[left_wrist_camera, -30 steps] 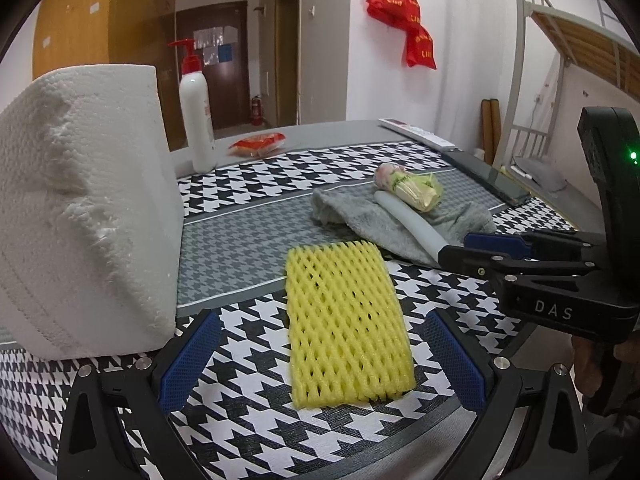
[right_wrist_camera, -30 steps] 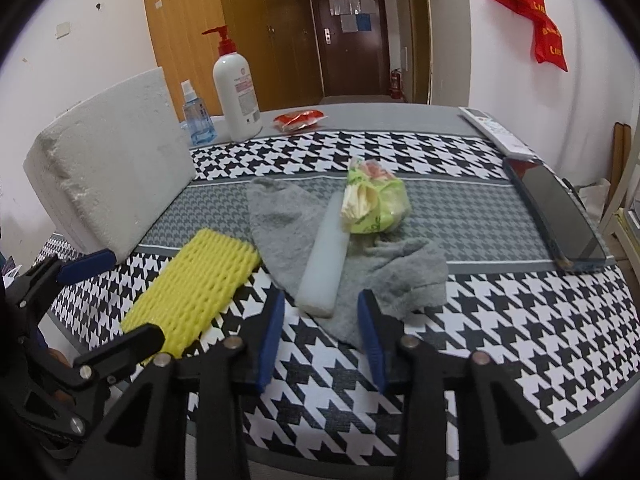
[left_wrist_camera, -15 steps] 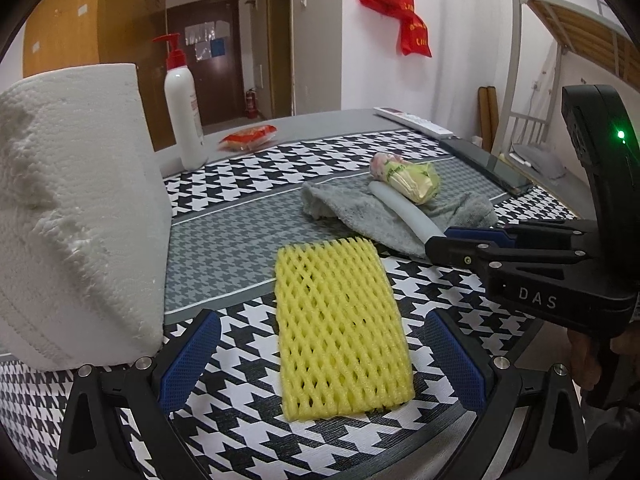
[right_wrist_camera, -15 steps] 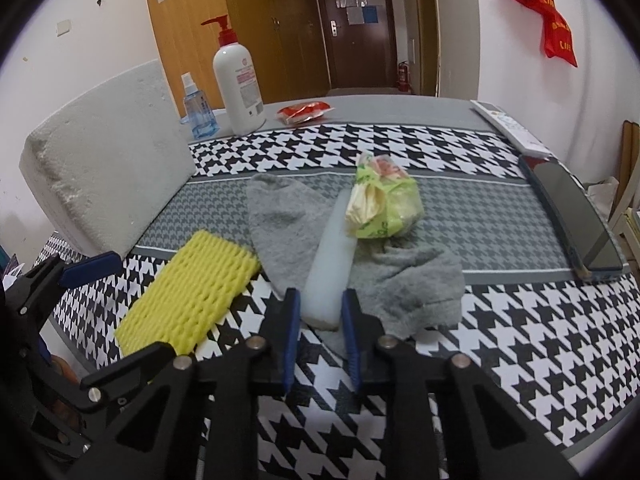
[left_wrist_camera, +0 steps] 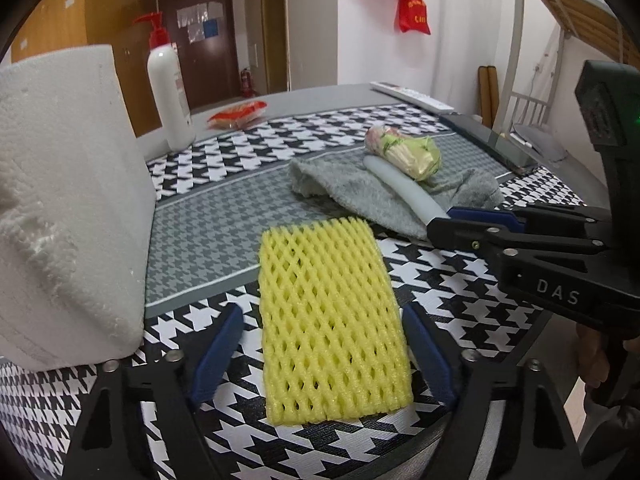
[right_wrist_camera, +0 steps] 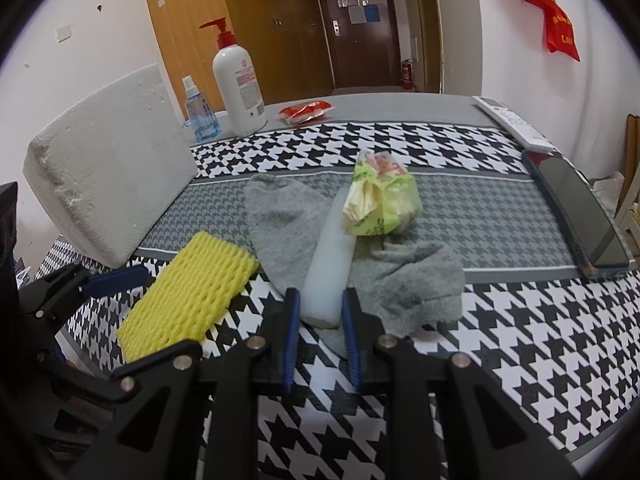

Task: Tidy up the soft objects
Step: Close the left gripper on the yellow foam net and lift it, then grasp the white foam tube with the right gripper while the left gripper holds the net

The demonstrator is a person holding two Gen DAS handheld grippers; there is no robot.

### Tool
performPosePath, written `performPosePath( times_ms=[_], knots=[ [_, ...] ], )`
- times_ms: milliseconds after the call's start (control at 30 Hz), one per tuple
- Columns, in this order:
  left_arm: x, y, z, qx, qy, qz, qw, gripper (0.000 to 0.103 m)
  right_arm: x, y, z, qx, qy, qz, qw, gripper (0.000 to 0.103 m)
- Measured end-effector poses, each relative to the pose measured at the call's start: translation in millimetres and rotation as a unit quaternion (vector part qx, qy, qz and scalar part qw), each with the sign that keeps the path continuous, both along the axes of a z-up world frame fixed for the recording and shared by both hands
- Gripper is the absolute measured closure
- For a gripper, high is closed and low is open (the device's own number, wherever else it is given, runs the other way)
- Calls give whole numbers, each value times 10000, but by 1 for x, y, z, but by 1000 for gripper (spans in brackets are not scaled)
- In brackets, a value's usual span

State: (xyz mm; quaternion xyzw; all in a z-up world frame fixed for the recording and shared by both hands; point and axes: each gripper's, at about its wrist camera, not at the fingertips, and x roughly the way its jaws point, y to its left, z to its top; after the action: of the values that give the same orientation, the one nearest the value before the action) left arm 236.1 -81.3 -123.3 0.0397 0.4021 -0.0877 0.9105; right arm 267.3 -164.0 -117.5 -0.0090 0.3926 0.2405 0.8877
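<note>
While your right gripper (right_wrist_camera: 320,316) pinches the near end of the white tube (right_wrist_camera: 330,264) low in its view, lying across the grey cloth (right_wrist_camera: 288,224), your left gripper (left_wrist_camera: 324,356) is closing around the yellow mesh (left_wrist_camera: 330,316), pads not yet touching, ready to lift both.

houndstooth tablecloth (right_wrist_camera: 520,360), black and white with a grey band across the middle, covering the table. white pump bottle (right_wrist_camera: 239,88) with red pump, upright at the far left edge. small blue spray bottle (right_wrist_camera: 199,114), upright, just beside the pump bottle. red snack packet (right_wrist_camera: 306,111), flat, near the bottles. white remote control (right_wrist_camera: 510,122) along the far right edge. dark tablet or mirror (right_wrist_camera: 580,216), flat, near the remote. red bag (right_wrist_camera: 554,8) hanging on the wall. brown door (right_wrist_camera: 360,28) behind. metal bunk bed frame (left_wrist_camera: 560,20) at right.
</note>
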Motion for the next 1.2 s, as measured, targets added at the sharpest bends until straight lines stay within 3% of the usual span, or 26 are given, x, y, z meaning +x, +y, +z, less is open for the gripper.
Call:
performPosePath(
  times_ms=[167, 267, 300, 367, 433, 500, 1200],
  knots=[
    [0, -1, -1, -11, 23, -30, 10000, 35, 0, -2, 1, 10, 11, -12, 10000, 78],
    [-1, -1, 0, -22, -9, -24, 10000, 50, 0, -2, 1, 11, 47, -51, 10000, 78],
    [-1, -1, 0, -22, -26, -5, 10000, 60, -1, -1, 2, -29, 43, -62, 10000, 78],
    [-2, 1, 2, -72, -62, -10, 10000, 68, -2, 1, 2, -74, 35, -85, 9999, 78],
    [-4, 2, 6, -58, -184, -11, 9998, 85, -3, 1, 2, -98, 23, -132, 9999, 78],
    [-6, 4, 9, -62, -260, -10, 9996, 91, -3, 0, 2, -99, 13, -181, 9998, 78],
    [-21, 23, 21, -362, -542, -17, 9979, 92, 1, 1, 2, -195, -86, -273, 9994, 81]
  ],
)
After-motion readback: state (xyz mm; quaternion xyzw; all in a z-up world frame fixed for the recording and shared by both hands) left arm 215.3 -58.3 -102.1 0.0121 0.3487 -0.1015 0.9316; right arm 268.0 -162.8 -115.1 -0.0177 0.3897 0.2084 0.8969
